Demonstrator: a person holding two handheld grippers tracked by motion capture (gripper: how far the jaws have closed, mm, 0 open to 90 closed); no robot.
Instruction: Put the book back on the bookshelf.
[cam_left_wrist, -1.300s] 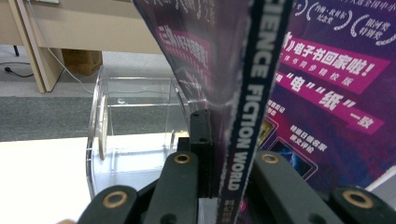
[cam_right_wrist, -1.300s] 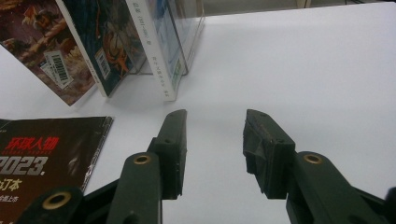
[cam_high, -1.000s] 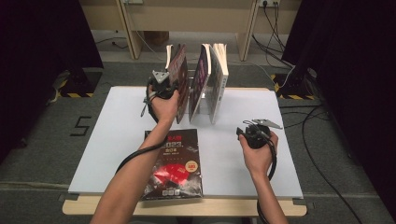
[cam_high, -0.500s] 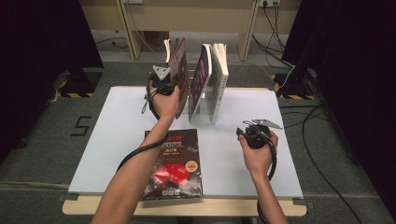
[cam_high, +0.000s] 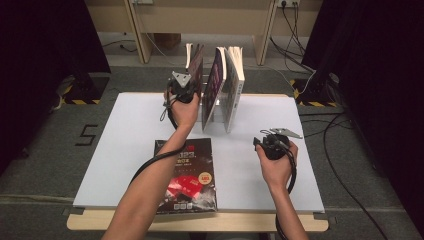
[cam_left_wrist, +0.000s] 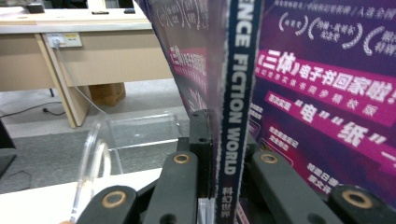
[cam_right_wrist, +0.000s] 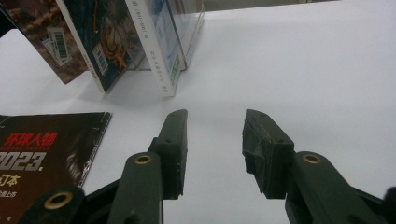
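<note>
Slightly lifted since the earlier frame, left tongs (cam_high: 194, 86) clamp a magazine (cam_left_wrist: 236, 93) by its spine, upright, at the desk's (cam_high: 320, 165) twelve o'clock rack (cam_right_wrist: 189, 32); right tongs (cam_right_wrist: 212, 140) rest apart, empty, at four o'clock.

A black magazine (cam_high: 186, 175) lies flat on the white table (cam_high: 130, 130) at six o'clock, with two books (cam_high: 230, 87) upright at twelve.

Left gripper (cam_high: 186, 86) raised, jaws clamped — right gripper (cam_right_wrist: 214, 149) low, agape
</note>
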